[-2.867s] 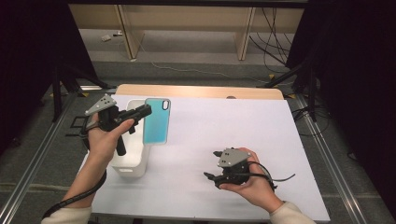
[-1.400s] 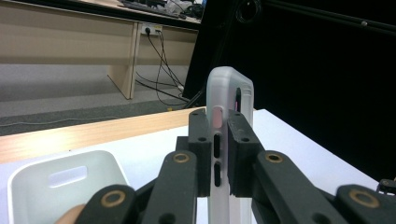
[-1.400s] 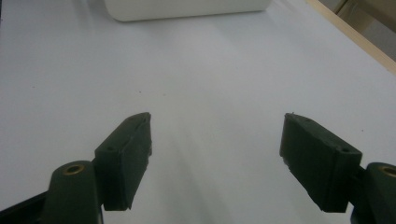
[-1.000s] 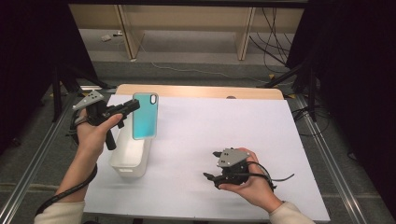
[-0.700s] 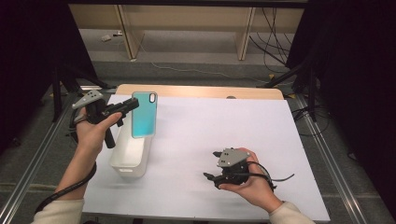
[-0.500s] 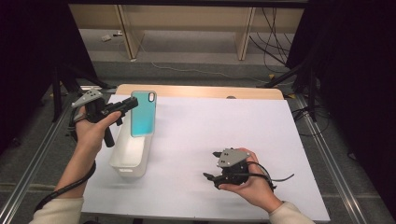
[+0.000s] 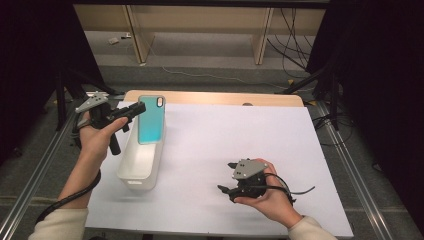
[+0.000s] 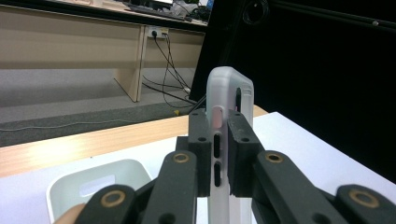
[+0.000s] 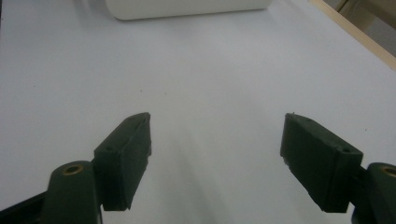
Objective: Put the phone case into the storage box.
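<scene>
A teal phone case (image 7: 151, 120) with a camera cutout at its top hangs upright over the far end of a white bin (image 7: 131, 172). My left gripper (image 7: 141, 107) is shut on its upper left edge. In the left gripper view the case (image 8: 227, 100) is seen edge-on, frosted white, clamped between the two jaws, and my left gripper (image 8: 218, 158) is above the bin (image 8: 60, 191). My right gripper (image 7: 224, 190) rests low on the white table near the front, open, with nothing between its fingers. In the right gripper view the right gripper (image 9: 217, 147) points along the table toward the bin (image 9: 187, 7).
The white table cover (image 7: 240, 135) ends at a wooden strip (image 7: 225, 98) along the far edge. Metal rails (image 7: 357, 175) run along both sides of the table. Cables (image 7: 295, 30) and wooden furniture legs stand on the floor beyond.
My left gripper has carried the phone case up and toward the far left, from over the bin's middle to above its far end. The right gripper has stayed put.
</scene>
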`<action>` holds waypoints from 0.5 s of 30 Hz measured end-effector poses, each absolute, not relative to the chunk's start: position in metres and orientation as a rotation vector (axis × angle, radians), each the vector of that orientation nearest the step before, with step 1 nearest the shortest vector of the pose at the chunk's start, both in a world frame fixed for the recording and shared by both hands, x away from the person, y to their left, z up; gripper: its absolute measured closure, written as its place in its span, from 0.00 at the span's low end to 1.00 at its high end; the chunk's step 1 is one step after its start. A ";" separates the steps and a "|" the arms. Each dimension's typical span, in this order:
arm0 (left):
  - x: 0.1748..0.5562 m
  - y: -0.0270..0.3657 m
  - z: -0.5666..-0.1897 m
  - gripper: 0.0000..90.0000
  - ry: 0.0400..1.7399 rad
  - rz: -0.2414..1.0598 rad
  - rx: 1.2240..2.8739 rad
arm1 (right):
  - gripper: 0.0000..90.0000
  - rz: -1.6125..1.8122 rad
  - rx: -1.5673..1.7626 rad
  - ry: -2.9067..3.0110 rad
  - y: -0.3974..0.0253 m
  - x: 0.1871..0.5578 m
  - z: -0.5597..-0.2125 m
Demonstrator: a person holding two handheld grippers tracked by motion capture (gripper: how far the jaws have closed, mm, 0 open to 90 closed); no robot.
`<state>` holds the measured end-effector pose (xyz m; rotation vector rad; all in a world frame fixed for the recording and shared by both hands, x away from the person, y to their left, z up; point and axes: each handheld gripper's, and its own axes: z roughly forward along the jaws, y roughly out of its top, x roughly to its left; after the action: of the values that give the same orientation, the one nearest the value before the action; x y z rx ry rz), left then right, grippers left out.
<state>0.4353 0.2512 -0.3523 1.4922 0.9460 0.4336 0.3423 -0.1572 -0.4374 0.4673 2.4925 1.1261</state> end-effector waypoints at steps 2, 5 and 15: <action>0.436 0.252 -0.352 0.91 0.946 0.435 1.493 | 0.29 1.127 0.468 2.492 -0.157 0.342 -0.437; 0.438 0.253 -0.352 0.91 0.950 0.437 1.493 | 0.29 1.127 0.466 2.492 -0.157 0.343 -0.437; 0.442 0.257 -0.353 0.91 0.952 0.444 1.499 | 0.29 1.127 0.467 2.492 -0.157 0.342 -0.438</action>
<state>0.4424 0.2568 -0.3526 1.4988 0.9523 0.4444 0.3425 -0.1571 -0.4377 0.4669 2.4925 1.1272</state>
